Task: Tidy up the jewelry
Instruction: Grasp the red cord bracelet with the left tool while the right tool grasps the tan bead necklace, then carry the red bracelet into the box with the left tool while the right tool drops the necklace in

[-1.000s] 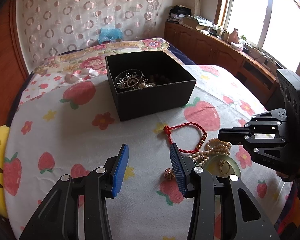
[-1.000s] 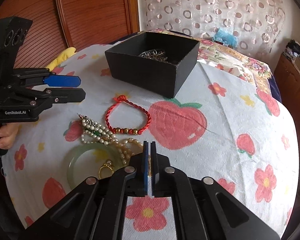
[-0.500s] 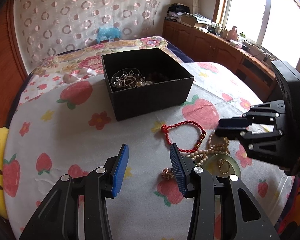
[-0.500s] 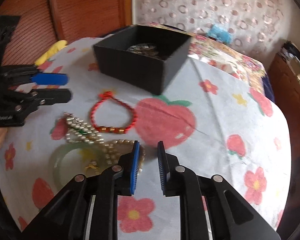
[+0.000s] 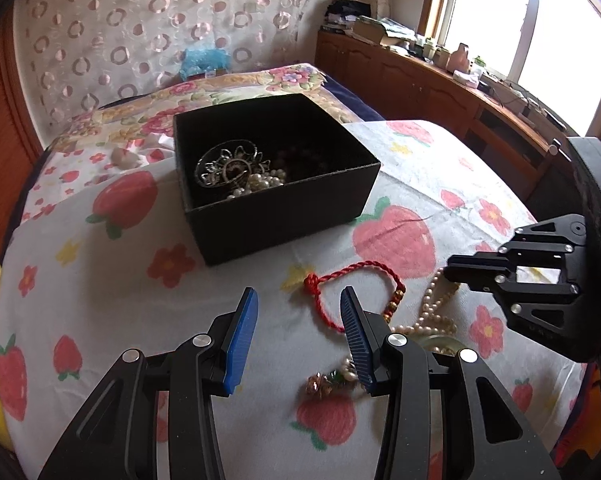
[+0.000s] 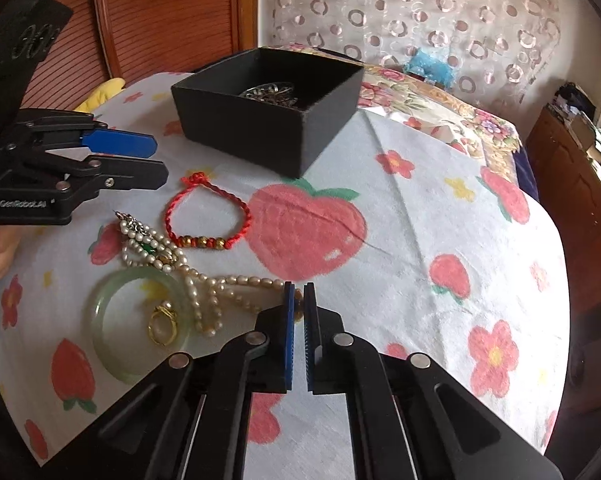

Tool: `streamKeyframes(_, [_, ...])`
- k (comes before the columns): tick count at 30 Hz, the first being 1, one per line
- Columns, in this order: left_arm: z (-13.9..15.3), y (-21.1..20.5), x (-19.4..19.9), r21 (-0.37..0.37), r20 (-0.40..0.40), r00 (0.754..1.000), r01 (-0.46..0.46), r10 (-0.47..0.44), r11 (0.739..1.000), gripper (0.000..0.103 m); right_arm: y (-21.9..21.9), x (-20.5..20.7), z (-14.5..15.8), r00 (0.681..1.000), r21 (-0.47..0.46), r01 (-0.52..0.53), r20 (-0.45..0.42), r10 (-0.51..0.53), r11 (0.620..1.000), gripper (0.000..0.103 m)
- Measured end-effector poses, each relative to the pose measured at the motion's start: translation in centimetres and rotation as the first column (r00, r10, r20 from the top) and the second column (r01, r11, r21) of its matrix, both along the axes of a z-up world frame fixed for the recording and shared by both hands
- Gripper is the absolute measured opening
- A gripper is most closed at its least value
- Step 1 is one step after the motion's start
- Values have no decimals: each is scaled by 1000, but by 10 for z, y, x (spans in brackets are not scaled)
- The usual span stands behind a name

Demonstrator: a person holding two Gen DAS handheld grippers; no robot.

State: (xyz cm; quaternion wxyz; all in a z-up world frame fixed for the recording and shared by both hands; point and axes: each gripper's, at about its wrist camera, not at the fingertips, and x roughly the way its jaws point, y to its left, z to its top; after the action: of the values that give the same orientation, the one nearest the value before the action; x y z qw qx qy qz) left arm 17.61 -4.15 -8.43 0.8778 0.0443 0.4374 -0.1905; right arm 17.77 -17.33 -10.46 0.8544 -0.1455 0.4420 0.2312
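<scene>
Directly ahead of the spread left gripper (image 5: 298, 336) lies the red braided cord bracelet (image 5: 352, 292); right gripper (image 6: 299, 336), nearly closed and empty, hovers over the cream pearl necklace (image 6: 236, 284).

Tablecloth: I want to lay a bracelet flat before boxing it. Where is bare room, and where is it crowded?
Free: the tablecloth right of the black box and red cord bracelet, and the patch left of the box. Crowded: the pearl strands, green bangle and gold ring bunched together.
</scene>
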Motion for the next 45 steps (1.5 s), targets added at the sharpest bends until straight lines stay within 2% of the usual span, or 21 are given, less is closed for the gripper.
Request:
streamKeyframes(3, [-3,-7,5,15,-7,1000,15,-15,1000,41,-4,-3,2,1000,7,12,16,-12,1000,5])
streamKeyframes(6, [-5,-13,8,23,-12,999,36,-36,999,32,-8,-8,8,999,24,15,36,-16,1000,5])
streamKeyframes(12, [-16,-19,20,53,-35,999,42,-40,998,21,-12,-15,26,997,57,15,77,-19,998,5])
streamKeyframes(15, [-16,-19,21,62,-16,999,39,-38,997,13,-14,-19,36,995,79,14,97,-21,997,5])
streamKeyframes(16, [-17,-18,21,60,-17,999,38,-37,998,8,-14,-20,40,994,86,12,106,-21,996,5])
streamKeyframes(21, [-11,-13,19,45,-5,1000,25,-25,999,7,-12,-23,59,989,106,5,147,-21,994,5])
streamKeyframes(32, [42,15,-8,-30,125,992,-28,31,999,7,-1,-29,109,970,126,-25,243,-7,992,5])
streamKeyframes(45, [87,28,-26,-56,231,972,-27,39,998,7,9,-21,157,945,146,-27,325,-22,989,5])
